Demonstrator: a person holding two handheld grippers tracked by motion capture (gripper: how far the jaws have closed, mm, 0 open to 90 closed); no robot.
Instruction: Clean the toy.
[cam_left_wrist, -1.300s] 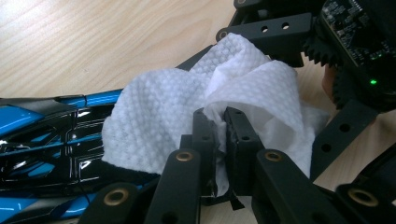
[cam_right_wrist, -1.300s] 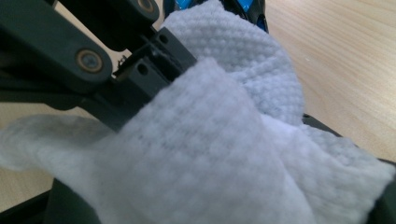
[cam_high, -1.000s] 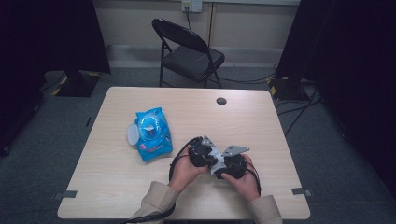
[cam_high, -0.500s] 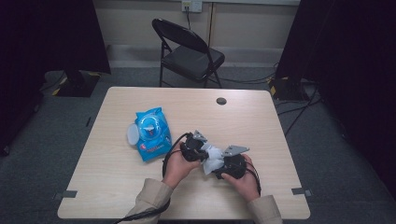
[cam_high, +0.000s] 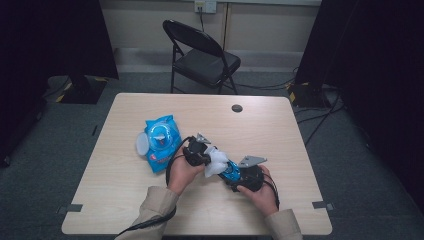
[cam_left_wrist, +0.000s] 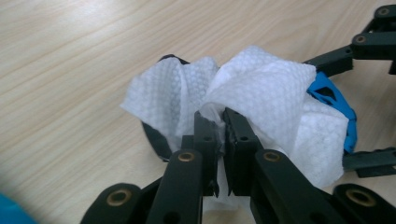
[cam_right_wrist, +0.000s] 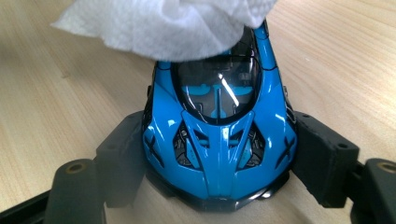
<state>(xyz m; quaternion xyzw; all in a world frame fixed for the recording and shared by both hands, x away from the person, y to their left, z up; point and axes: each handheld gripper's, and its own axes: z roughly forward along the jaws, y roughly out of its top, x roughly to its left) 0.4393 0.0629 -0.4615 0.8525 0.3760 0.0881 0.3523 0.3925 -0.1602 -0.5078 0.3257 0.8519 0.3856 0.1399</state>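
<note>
High view: left tongs (cam_high: 207, 159) pinch a wipe (cam_high: 216, 161), right tongs (cam_high: 235, 174) clamp a toy car (cam_high: 231, 170), mid-table (cam_high: 280, 135), bare wood around.

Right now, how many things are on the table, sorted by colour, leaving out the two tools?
Blue: 2, the toy car and the pack of wipes
White: 1, the wipe draped over the car
Black: 1, the small round cap near the table's far edge
Total: 4
</note>
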